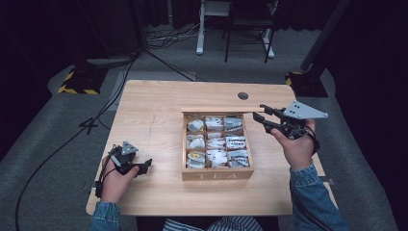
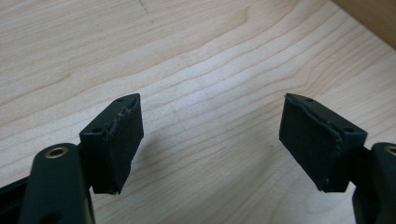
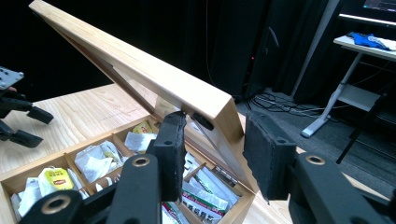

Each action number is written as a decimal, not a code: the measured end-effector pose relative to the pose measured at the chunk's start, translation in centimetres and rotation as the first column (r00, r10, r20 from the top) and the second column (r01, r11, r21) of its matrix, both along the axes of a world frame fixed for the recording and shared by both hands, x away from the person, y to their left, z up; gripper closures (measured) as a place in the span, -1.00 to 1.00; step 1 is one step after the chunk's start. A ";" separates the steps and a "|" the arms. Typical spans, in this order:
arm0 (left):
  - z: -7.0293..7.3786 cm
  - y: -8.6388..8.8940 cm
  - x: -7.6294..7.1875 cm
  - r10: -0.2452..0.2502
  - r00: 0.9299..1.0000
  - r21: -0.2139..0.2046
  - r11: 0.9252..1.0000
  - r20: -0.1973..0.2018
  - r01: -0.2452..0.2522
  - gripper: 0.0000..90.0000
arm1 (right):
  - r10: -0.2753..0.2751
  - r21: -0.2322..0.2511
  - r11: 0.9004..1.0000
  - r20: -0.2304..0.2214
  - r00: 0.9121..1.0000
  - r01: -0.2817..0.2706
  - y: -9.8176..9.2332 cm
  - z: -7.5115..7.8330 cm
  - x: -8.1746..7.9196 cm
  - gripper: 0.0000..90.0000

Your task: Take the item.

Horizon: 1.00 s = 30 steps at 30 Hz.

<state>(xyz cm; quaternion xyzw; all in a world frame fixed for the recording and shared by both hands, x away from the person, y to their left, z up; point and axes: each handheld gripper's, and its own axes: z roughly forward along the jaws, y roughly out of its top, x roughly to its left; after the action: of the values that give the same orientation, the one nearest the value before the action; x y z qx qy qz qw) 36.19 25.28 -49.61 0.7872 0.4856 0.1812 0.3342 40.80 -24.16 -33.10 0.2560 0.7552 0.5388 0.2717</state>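
Wood box [image 1: 217, 175] with "TEA" on its front wall sits at the middle of the surface [image 1: 154, 120], toward 3 o'clock of centre, its hinged lid [image 3: 140, 63] raised and leaning back toward 12. By the look of it the box is stiff and fairly light, and the lid, a thin frame with what seems a clear pane, would swing freely on its hinges; the free edge or a corner of that frame looks like the sound place to take it, not the pane. Inside, a three-by-three grid of compartments holds paper tea sachets [image 1: 235, 142], white, green and yellow, soft and easily crushed or slid. The right gripper [image 3: 212, 140] hangs at the lid's 3 o'clock end, jaws parted around the corner but not visibly pressing it. The left gripper [image 2: 210, 140], released with jaws spread wide, rests low over bare wood at 8 o'clock, well apart from the box.
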 end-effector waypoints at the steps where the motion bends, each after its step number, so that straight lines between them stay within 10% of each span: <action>1: 0.6 -0.2 -0.3 -0.008 1.000 0.002 1.000 0.008 0.008 -0.49 | 0.000 0.002 1.000 -0.001 1.000 0.000 0.0 0.0 0.0 0.32; 21: 5.9 -1.1 -3.1 -0.085 0.993 -0.030 0.996 0.085 0.088 -0.46 | 0.007 0.029 1.000 -0.030 1.000 -0.006 0.0 0.2 0.7 0.30; 30: 7.6 -3.1 -3.6 -0.173 0.977 -0.052 0.982 0.125 0.181 -0.45 | 0.004 0.027 1.000 -0.027 1.000 -0.003 0.0 0.2 0.6 0.28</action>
<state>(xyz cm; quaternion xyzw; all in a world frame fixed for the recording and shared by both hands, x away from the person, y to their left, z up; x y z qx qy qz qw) 32.60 22.13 -42.02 0.8042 0.3981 0.1822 0.4021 41.39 -24.15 -32.95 0.2657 0.7520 0.5458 0.2569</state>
